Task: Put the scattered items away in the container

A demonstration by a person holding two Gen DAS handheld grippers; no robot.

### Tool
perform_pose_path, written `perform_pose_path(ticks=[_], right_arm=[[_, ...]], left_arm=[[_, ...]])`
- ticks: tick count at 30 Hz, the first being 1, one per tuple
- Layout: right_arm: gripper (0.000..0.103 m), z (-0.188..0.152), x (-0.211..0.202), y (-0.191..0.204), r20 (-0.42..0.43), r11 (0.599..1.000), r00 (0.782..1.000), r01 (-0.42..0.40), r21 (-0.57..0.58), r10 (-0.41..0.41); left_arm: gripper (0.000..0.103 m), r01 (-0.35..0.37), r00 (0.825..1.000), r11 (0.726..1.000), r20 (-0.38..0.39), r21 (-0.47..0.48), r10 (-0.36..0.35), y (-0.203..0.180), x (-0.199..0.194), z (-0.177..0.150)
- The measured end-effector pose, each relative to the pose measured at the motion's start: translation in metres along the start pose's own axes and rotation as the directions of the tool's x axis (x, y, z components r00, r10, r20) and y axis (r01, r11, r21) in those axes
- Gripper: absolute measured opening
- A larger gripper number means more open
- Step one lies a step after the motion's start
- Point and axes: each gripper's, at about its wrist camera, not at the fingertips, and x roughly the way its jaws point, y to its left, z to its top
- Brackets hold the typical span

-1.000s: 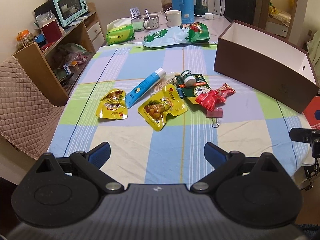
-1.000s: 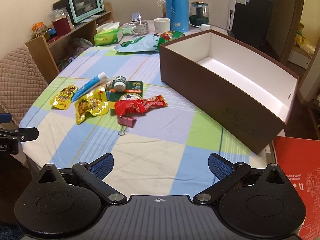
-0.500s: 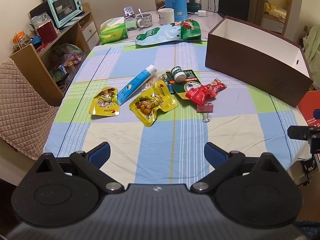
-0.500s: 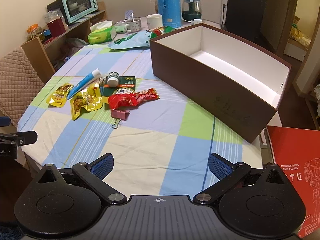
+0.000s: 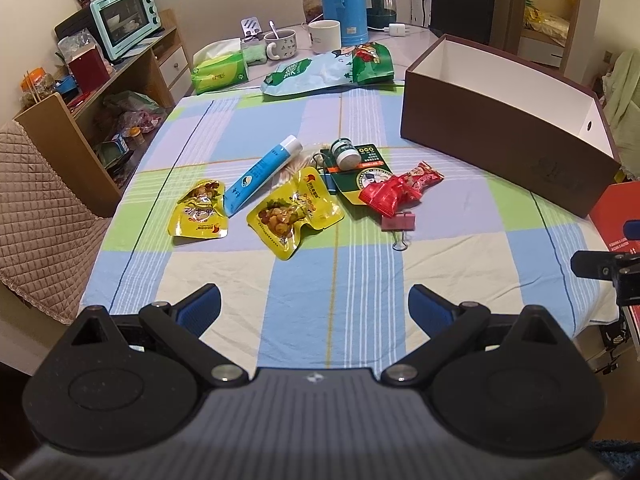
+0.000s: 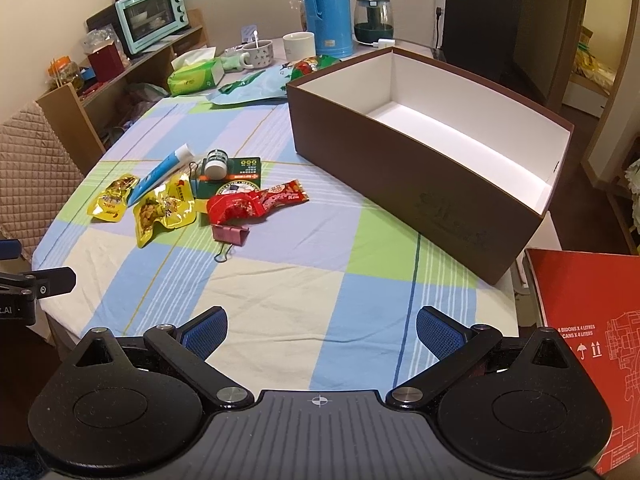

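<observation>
Here my left gripper (image 5: 315,304) and right gripper (image 6: 322,326) both hang with jaws wide apart, gripping nothing, above the near edge of the checked tablecloth (image 5: 360,292). The brown box (image 6: 404,168) stands empty on the cloth. Left of the box lies the clutter: red snack packet (image 6: 256,204), pink binder clip (image 6: 230,235), two yellow pouches (image 5: 296,212), blue tube (image 5: 260,174). A small jar (image 5: 345,153) half hides the green card (image 5: 362,180) beneath it.

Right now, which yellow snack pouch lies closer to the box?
The larger yellow pouch, right of the blue tube; the smaller pouch lies left of it.
</observation>
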Motion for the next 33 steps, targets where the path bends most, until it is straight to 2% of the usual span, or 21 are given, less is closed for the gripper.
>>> perform_pose_path(ticks=[26,33], right_arm=[[0.103,0.000,-0.011,-0.023,0.039,0.999,0.999,0.015,-0.040,-0.013],[0.103,0.001,-0.012,-0.028,0.047,0.999,0.999,0.014,-0.037,-0.012]], left_arm=[[0.099,0.002,1.000,1.000,0.008,-0.003,-0.002,-0.036,0.000,0.001],[0.099,-0.002,1.000,1.000,0.004,-0.012,0.002,-0.034,0.003,0.001]])
